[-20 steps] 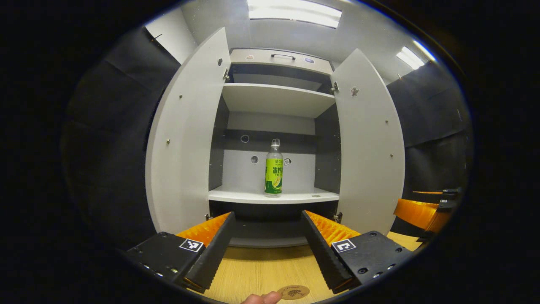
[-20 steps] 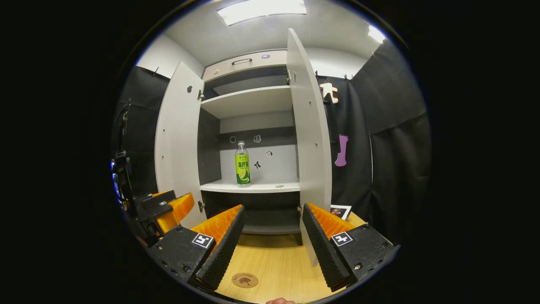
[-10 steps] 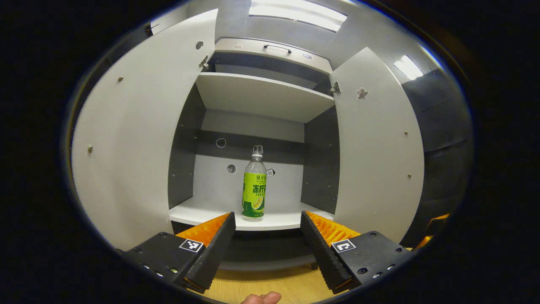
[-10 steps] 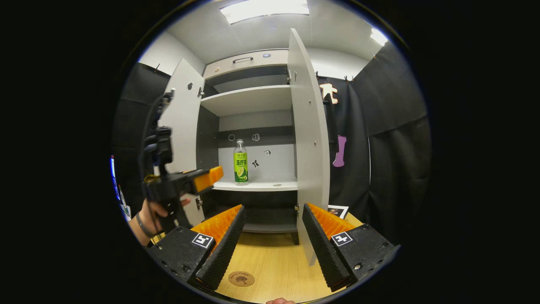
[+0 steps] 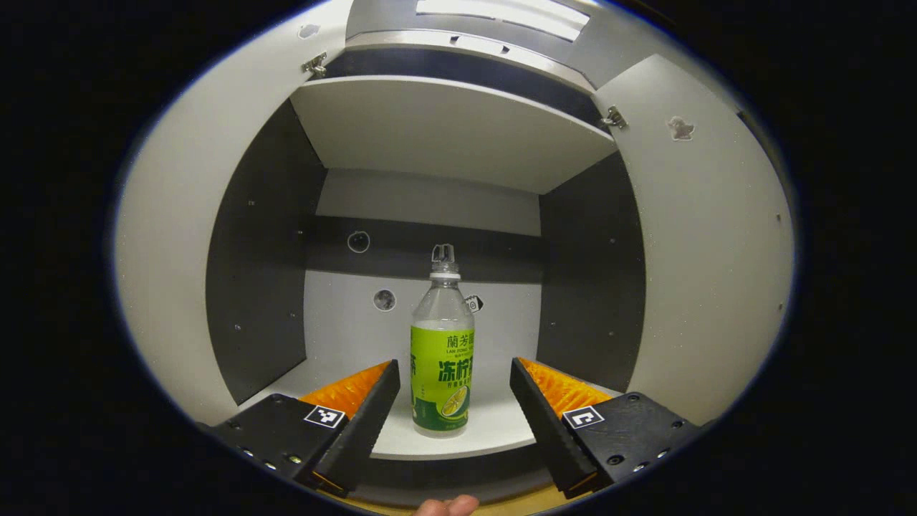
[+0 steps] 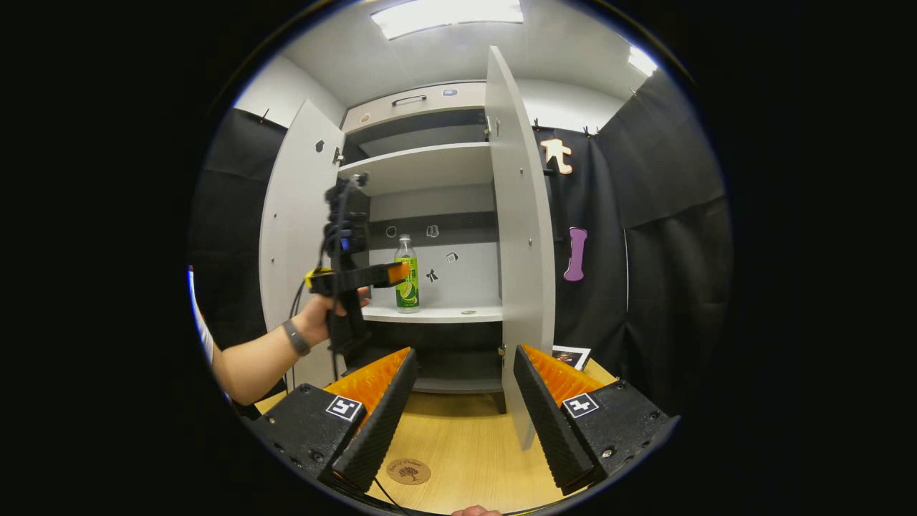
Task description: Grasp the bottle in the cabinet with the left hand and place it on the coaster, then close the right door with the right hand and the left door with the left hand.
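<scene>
the bottle (image 5: 442,358) stands upright on the cabinet shelf (image 5: 487,423), at 12 o'clock from the left gripper (image 5: 451,401), whose fingers are spread wide to either side of it, not touching. the right gripper (image 6: 462,401) hangs open over the table (image 6: 466,459), the coaster (image 6: 408,471) at its 7 o'clock. both the right door (image 6: 519,236) and the left door (image 6: 294,215) stand open.
</scene>
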